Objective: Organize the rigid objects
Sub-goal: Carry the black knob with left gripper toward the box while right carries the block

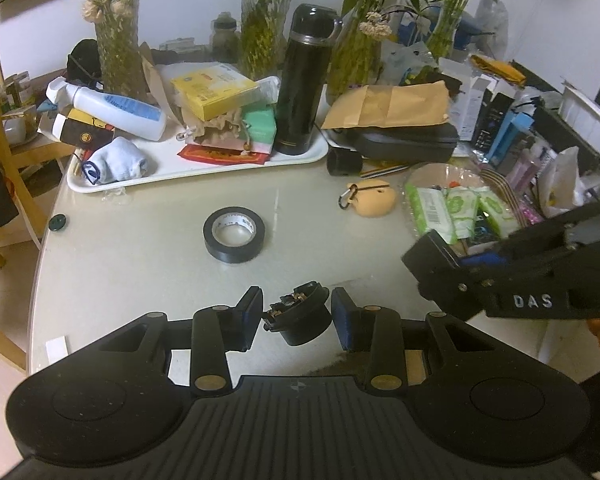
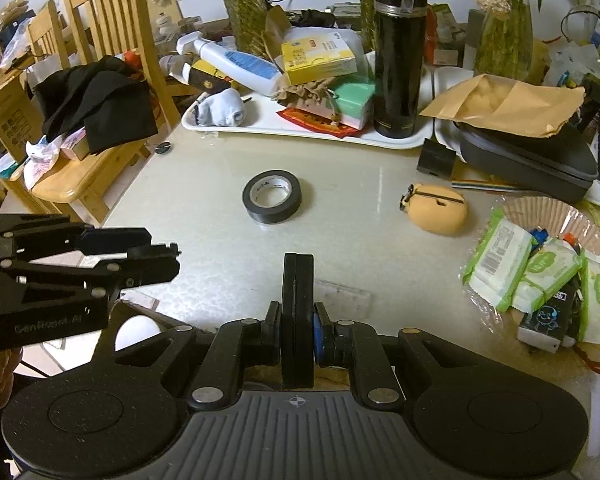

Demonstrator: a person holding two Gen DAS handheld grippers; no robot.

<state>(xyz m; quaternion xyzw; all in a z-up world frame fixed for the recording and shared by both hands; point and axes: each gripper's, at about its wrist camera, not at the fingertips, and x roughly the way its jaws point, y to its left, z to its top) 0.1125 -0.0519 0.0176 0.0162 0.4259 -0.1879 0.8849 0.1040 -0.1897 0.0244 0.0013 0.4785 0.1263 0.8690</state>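
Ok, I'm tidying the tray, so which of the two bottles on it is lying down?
The white spray bottle with blue print, lying on its side at the left of the tray; the black flask stands upright.

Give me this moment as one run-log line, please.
left tool: shut on small black round socket part | right tool: shut on thin black flat plate | black tape roll: lying untouched

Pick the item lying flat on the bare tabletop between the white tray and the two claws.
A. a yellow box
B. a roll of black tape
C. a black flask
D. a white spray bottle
B: the roll of black tape lies alone on the bare table, while the box, bottle and flask all sit on the white tray.
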